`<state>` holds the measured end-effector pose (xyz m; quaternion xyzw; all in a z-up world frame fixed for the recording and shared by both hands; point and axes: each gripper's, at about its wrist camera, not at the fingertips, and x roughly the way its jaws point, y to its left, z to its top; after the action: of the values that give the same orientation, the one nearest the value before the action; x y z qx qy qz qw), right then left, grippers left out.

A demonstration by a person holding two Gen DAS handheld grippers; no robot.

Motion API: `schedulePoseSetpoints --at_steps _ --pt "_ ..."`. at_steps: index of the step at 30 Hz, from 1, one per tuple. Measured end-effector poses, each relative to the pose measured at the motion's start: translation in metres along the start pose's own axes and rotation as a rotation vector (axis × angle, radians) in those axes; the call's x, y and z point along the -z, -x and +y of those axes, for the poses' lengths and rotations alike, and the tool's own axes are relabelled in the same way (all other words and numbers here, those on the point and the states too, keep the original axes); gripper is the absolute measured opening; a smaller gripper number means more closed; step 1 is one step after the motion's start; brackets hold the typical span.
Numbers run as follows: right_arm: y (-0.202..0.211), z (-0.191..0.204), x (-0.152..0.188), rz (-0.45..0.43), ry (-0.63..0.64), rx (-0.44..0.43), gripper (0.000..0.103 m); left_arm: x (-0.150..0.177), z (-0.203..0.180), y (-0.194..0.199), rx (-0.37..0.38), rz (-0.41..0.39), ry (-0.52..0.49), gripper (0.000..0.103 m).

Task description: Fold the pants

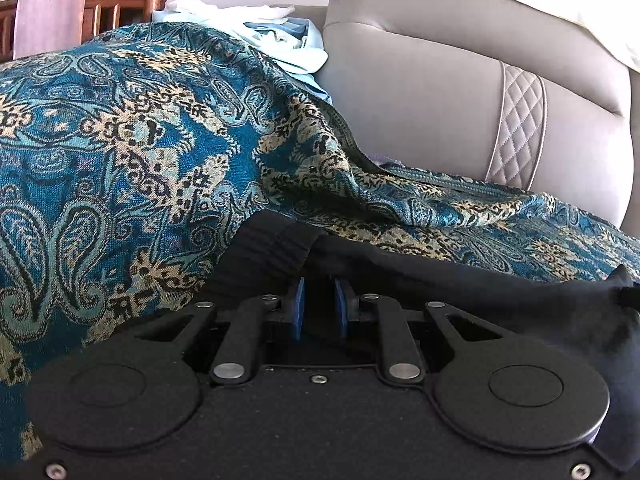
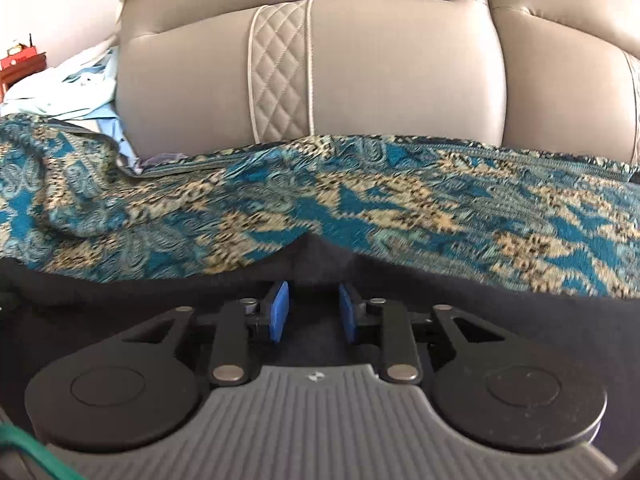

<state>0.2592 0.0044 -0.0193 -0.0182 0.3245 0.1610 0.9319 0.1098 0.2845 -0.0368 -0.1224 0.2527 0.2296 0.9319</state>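
The black pants [image 1: 500,292] lie on a teal and gold paisley cloth [image 1: 140,160] spread over a sofa seat. In the left wrist view my left gripper [image 1: 319,300] is shut on the pants' ribbed waistband [image 1: 276,240], with black cloth bunched between its blue pads [image 1: 298,308]. In the right wrist view the black pants [image 2: 120,300] stretch across the bottom. My right gripper [image 2: 314,304] grips their edge, which rises in a small peak between its blue pads [image 2: 279,312].
The beige leather sofa back [image 2: 360,72] with a quilted strip [image 2: 280,80] stands close behind. Light blue and white clothes [image 1: 276,36] are piled at the far left of the seat. Wooden furniture [image 1: 104,8] stands beyond.
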Motion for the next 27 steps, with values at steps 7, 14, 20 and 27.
schedulePoseSetpoints --at_steps 7,14,20,27 --pt "-0.018 -0.027 -0.018 0.004 -0.055 0.106 0.048 -0.002 0.005 0.003 -0.007 0.010 0.029 0.018" --pt "0.029 -0.023 0.002 -0.068 -0.068 0.000 0.053 -0.009 0.025 0.003 0.011 0.044 0.137 0.011" --pt "0.068 0.001 0.055 -0.072 -0.021 -0.106 0.055 -0.006 0.020 0.004 -0.006 0.038 0.104 0.011" --pt "0.105 -0.017 0.096 -0.078 -0.018 -0.141 0.062 -0.004 -0.010 0.029 -0.039 -0.010 -0.011 0.048"
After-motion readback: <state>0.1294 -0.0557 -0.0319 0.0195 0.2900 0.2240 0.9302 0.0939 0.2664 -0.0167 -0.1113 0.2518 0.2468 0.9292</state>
